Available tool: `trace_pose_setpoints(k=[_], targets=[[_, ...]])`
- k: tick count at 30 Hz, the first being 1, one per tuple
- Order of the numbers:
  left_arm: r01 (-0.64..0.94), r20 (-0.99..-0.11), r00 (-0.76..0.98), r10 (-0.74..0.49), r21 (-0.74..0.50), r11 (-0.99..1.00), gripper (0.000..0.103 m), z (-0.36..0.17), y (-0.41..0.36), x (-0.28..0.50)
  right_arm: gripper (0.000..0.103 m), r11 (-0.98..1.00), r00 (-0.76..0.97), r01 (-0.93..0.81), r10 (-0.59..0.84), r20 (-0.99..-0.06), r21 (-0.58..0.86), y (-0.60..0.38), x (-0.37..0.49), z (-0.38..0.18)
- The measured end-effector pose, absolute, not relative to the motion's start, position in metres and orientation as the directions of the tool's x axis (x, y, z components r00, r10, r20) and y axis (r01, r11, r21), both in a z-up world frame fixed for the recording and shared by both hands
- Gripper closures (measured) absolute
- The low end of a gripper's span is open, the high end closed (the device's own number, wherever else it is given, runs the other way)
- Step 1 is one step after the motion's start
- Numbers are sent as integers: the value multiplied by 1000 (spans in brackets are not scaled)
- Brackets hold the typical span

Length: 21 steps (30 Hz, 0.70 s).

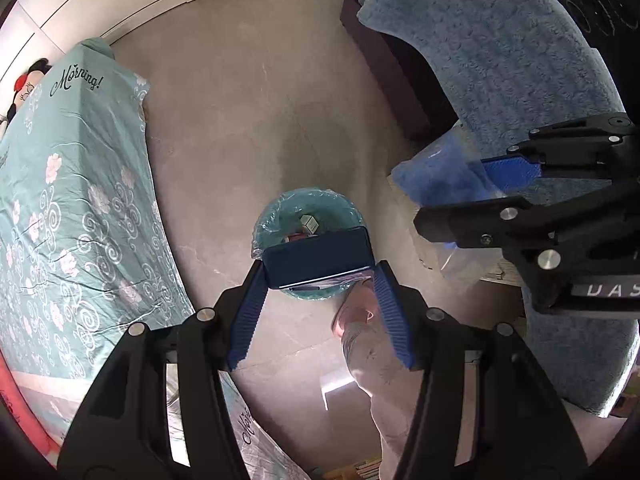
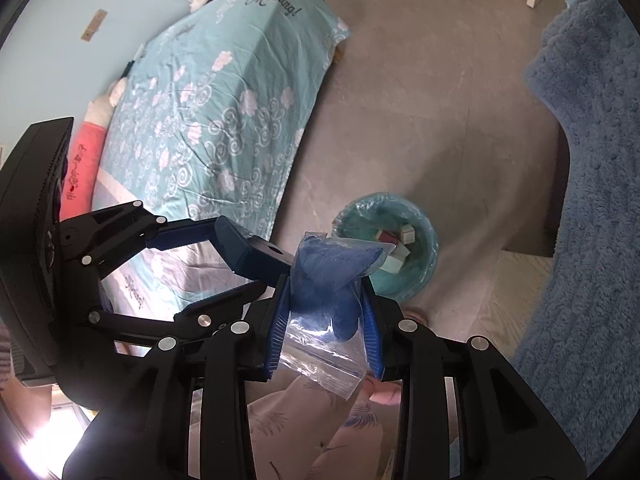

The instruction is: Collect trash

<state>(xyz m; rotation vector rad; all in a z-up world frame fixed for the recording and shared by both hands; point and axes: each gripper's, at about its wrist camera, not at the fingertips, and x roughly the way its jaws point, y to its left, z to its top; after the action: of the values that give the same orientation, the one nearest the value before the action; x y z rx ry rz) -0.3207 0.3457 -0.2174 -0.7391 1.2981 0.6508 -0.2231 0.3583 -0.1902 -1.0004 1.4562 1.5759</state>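
Note:
My left gripper [image 1: 318, 270] is shut on a dark blue box [image 1: 318, 256] and holds it right above a teal trash bin [image 1: 276, 216] lined with clear plastic. Small boxes [image 1: 309, 224] lie inside the bin. My right gripper [image 2: 326, 284] is shut on a clear zip bag with blue cloth inside [image 2: 328, 280], held above the floor, left of the bin [image 2: 420, 240]. The right gripper [image 1: 516, 184] with its bag [image 1: 436, 176] shows at the right of the left wrist view. The left gripper with the box [image 2: 244, 248] shows at the left of the right wrist view.
A bed with a teal flowered cover [image 1: 72, 200] runs along the left; it also shows in the right wrist view [image 2: 224, 92]. A fluffy blue blanket [image 1: 500, 52] covers dark furniture on the right. The floor [image 1: 248, 112] is grey tile. My legs [image 1: 372, 352] are below.

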Motion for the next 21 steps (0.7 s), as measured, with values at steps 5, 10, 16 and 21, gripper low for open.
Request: trace_pose_setpoints(k=[5,10,16,21], targets=[[-789,-988,151,3,-119,603,51,-231,353,-323,69,-62,-405,-912,-1,-914,405,366,-227,-203],[-791,-990,144,-11,-122,599,51,-244,362,-323,69,-53,-398,-916,-21,-917,399,373,-229,-221],[-789,-990,134,-34,-127,602,51,-260,368,-322,69,-30,-385,-921,-57,-921,387,377,-232,-244],[-789,-990,133,-44,-133,600,51,-266,372,-321,69,-13,-379,-924,-72,-923,381,380,-234,-257]])
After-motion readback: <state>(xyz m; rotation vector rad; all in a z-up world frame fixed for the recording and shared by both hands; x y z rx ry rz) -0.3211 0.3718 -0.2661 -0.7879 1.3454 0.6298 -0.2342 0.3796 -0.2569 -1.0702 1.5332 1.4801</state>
